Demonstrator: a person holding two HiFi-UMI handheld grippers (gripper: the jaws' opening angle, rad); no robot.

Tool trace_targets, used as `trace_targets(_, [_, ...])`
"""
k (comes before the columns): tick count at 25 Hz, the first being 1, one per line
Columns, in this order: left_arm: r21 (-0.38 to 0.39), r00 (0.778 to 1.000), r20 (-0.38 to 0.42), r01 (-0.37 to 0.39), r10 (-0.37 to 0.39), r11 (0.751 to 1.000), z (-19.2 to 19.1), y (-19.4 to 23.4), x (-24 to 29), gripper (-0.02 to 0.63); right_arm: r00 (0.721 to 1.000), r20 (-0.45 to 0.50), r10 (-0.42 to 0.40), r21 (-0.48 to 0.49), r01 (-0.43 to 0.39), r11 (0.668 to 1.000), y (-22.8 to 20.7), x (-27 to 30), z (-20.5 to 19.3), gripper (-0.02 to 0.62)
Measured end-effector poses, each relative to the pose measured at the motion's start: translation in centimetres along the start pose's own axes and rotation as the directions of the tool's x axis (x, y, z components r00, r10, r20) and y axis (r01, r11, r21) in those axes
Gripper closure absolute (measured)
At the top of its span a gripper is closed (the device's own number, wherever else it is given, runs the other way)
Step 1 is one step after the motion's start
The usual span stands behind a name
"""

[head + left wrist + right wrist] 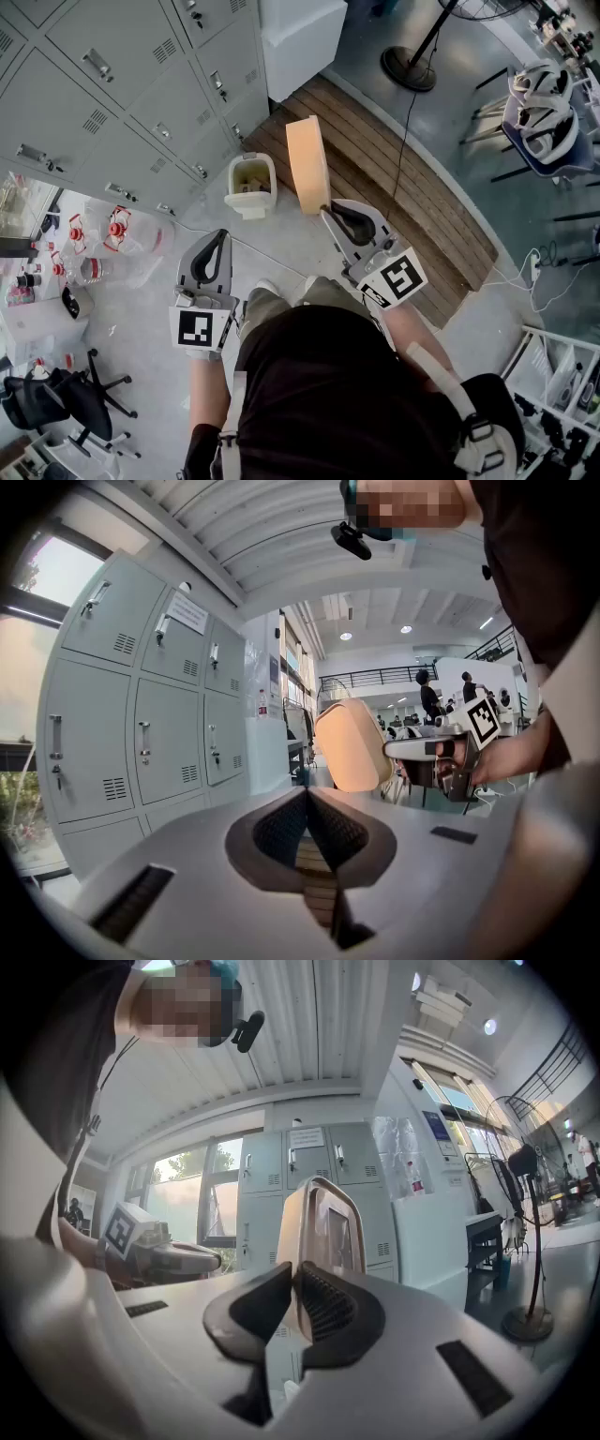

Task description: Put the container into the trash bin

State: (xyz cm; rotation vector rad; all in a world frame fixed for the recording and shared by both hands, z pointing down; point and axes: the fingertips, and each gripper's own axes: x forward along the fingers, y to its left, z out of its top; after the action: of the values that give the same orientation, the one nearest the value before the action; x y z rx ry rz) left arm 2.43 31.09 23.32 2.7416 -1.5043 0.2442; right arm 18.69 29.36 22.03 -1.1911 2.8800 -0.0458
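A tall beige container (307, 164) stands on edge in the air, with my right gripper (327, 212) shut on its lower rim. In the right gripper view the container (323, 1224) rises just past the pinching jaws of the right gripper (292, 1272). A small white trash bin (251, 185) sits on the floor below and left of it, lid open, with scraps inside. My left gripper (223, 236) hovers lower left of the bin, shut and empty. The left gripper view has its own gripper (307, 795) closed, with the container (352, 745) ahead to the right.
Grey lockers (112, 84) line the wall behind the bin. A wooden strip (412, 187) crosses the floor to the right, with a fan base (409, 67) beyond it. Bottles (89, 246) and a black office chair (66, 398) stand at the left.
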Motion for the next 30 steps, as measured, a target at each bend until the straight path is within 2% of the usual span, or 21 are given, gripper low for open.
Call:
trace_targets(6, [0.012, 0.999, 0.046, -0.012, 0.011, 1.0, -0.5, 3.6, -2.8, 0.598, 1.0, -0.027, 0.006, -0.018, -0.006, 1.0, 3.7, 2.7, -0.4, 0.548])
trace_targets(11, [-0.035, 1.0, 0.03, 0.005, -0.004, 0.999, -1.6, 6.1, -4.5, 0.598, 0.999, -0.052, 0.006, -0.037, -0.007, 0.999, 6.3, 5.1, -0.7, 0.548])
trace_targets(18, [-0.02, 0.998, 0.032, 0.054, -0.053, 0.998, -2.9, 9.5, -5.9, 0.598, 0.998, -0.057, -0.011, -0.013, 0.01, 1.0, 9.2, 7.6, -1.4, 0.548])
trace_targets(25, [-0.016, 0.996, 0.027, 0.083, -0.083, 0.996, -3.4, 10.1, -4.7, 0.598, 0.997, -0.066, -0.036, -0.021, 0.035, 0.999, 8.5, 8.4, -1.8, 0.548])
trace_targets(30, [-0.026, 0.998, 0.021, 0.054, -0.054, 0.998, -3.5, 10.8, -2.0, 0.598, 0.998, -0.067, -0.022, -0.011, 0.022, 1.0, 5.6, 9.9, -2.6, 0.548])
